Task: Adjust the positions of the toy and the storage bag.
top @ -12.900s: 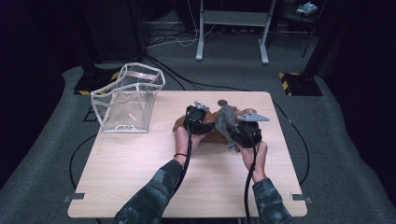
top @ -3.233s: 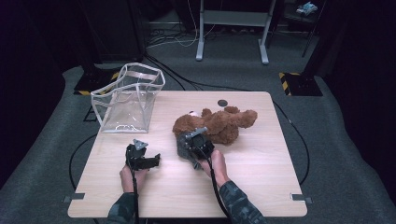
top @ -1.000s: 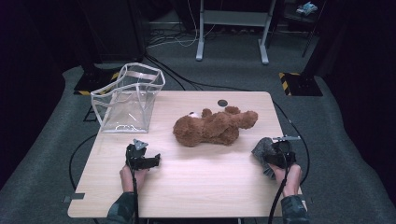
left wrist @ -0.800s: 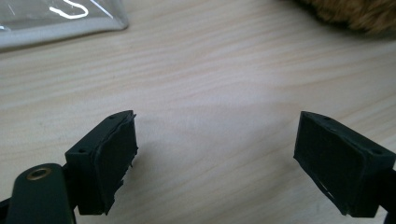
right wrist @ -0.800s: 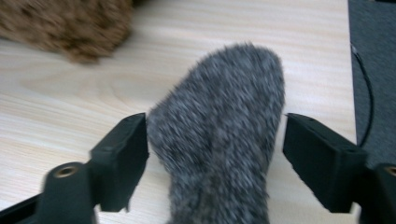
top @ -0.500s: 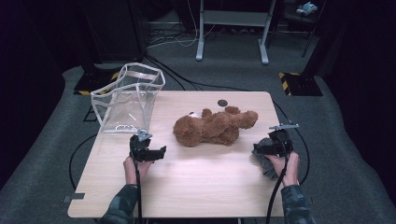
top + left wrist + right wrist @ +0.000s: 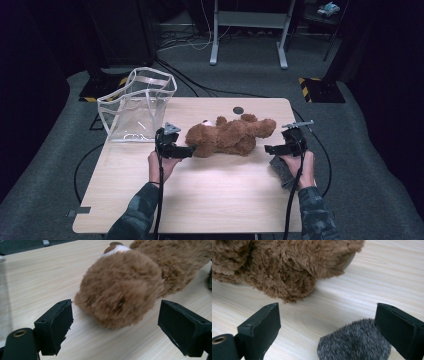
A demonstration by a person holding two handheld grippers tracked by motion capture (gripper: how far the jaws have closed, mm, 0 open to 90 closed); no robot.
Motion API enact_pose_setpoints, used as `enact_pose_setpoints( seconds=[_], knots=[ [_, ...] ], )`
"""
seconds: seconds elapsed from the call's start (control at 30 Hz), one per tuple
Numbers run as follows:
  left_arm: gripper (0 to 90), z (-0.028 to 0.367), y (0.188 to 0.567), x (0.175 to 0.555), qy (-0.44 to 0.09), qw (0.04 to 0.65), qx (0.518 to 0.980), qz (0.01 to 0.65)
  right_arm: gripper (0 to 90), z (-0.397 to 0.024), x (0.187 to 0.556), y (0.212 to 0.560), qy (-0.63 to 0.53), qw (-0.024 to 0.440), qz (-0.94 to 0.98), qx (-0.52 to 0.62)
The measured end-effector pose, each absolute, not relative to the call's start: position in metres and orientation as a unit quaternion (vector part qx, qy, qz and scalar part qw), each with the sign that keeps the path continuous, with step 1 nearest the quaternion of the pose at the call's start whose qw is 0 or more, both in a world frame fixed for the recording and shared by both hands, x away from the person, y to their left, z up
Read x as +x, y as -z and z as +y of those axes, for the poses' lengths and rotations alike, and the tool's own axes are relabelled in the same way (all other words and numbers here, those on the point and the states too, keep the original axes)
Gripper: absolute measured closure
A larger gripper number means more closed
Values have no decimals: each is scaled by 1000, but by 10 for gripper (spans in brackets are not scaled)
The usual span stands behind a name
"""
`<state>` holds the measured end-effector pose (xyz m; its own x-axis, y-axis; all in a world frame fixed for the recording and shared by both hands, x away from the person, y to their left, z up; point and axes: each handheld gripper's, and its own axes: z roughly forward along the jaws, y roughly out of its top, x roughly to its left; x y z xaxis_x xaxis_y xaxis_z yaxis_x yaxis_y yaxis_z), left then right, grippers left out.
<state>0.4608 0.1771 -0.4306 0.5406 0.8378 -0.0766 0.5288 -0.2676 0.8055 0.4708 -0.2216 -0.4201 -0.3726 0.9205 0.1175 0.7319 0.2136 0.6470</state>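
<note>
A brown teddy bear lies on its side in the middle of the wooden table. My left gripper is open at the bear's head, which sits just ahead of the jaws without touching the pads. My right gripper points at the bear's legs from the right. Its jaws have just been opening and stand wide. A grey plush piece lies low between them by the right-hand jaw, not squeezed; in the high view the grey plush piece rests under the right hand.
A clear plastic bag with white edging stands open at the table's far left corner. A small dark disc lies near the far edge behind the bear. Cables trail from both grippers over the near edge.
The left gripper rose and moved forward to the bear's head. The right gripper opened, let the grey plush piece down, and shifted left toward the bear's legs.
</note>
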Motion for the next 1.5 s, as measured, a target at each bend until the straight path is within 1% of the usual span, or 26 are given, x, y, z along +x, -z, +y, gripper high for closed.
enact_pose_setpoints(
  seconds=[0.03,0.17,0.3,0.43,0.53,0.57,0.6,0.63,0.73,0.8,0.83,0.87,0.9,0.97,1.0,1.03,1.1,1.17,1.33,1.5],
  knots=[
    [143,174,429,464,-188,408,780,436,44,-221,473,419,-318,142,767,539],
    [172,165,430,470,-189,405,779,439,30,-216,484,414,-326,136,769,533],
    [225,161,432,474,-188,402,781,440,24,-213,496,407,-328,135,773,526],
    [263,160,433,476,-191,396,785,436,25,-213,511,401,-331,120,773,528],
    [325,162,436,480,-189,385,791,437,33,-213,524,400,-333,108,773,529],
    [349,162,437,481,-186,383,791,439,44,-213,528,401,-339,95,772,529],
    [397,161,439,482,-184,384,790,441,73,-214,532,401,-341,87,773,528],
    [426,161,439,482,-181,381,793,439,134,-213,534,401,-340,92,771,531],
    [555,160,439,482,-185,376,801,427,288,-208,538,406,-324,93,781,526],
    [613,158,439,482,-188,370,804,425,419,-207,539,408,-312,96,781,533],
    [635,158,439,482,-189,366,807,423,464,-207,540,408,-313,102,778,535],
    [667,158,440,483,-188,366,808,423,513,-208,539,408,-319,96,775,538],
    [697,158,440,483,-190,366,807,422,553,-210,539,409,-321,103,774,536],
    [745,158,439,483,-190,364,809,421,623,-210,538,408,-323,97,774,535],
    [767,158,439,483,-191,363,810,419,654,-209,537,408,-324,106,775,532],
    [784,158,439,483,-194,362,810,418,678,-207,536,408,-324,106,775,532],
    [809,158,438,482,-200,362,810,416,708,-204,533,408,-329,122,772,530],
    [821,158,436,483,-207,364,810,411,721,-204,530,405,-339,136,769,524],
    [832,159,425,490,-225,367,806,406,733,-198,521,390,-351,169,767,510],
    [835,164,408,502,-238,379,799,402,737,-197,509,374,-365,186,766,496]
  ],
)
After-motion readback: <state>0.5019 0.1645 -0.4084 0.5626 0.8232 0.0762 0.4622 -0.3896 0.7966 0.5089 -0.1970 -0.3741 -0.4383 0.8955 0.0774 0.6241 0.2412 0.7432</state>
